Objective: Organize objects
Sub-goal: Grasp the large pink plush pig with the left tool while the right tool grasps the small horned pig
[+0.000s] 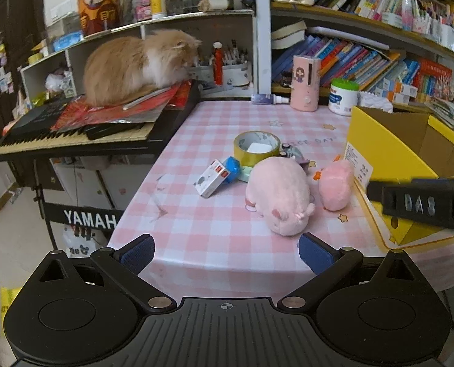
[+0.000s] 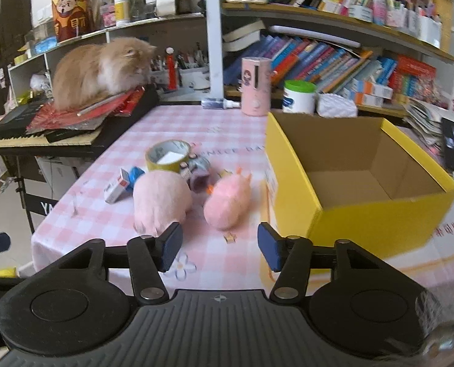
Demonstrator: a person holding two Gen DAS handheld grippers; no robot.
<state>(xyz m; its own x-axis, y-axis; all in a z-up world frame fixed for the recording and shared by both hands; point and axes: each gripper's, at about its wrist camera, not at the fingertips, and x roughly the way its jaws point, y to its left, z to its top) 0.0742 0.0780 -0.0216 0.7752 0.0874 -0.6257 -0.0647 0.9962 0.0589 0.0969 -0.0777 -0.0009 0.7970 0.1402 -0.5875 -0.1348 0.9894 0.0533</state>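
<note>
Both grippers hover empty over the near edge of the table (image 2: 83,189): the left gripper (image 1: 225,255) stands wide, the right gripper (image 2: 220,250) narrower, nothing between its pads. The small plush (image 2: 227,202) lies just ahead of the right fingers, its long axis running away from them, beside the empty box (image 2: 291,180). The big plush (image 1: 277,195) lies ahead of the left gripper, slightly right, so each hand probably has its own nearer toy.

bare tablecloth (image 2: 227,253) ahead, plush toys (image 2: 161,202) beyond, yellow box (image 2: 291,183) right
</note>
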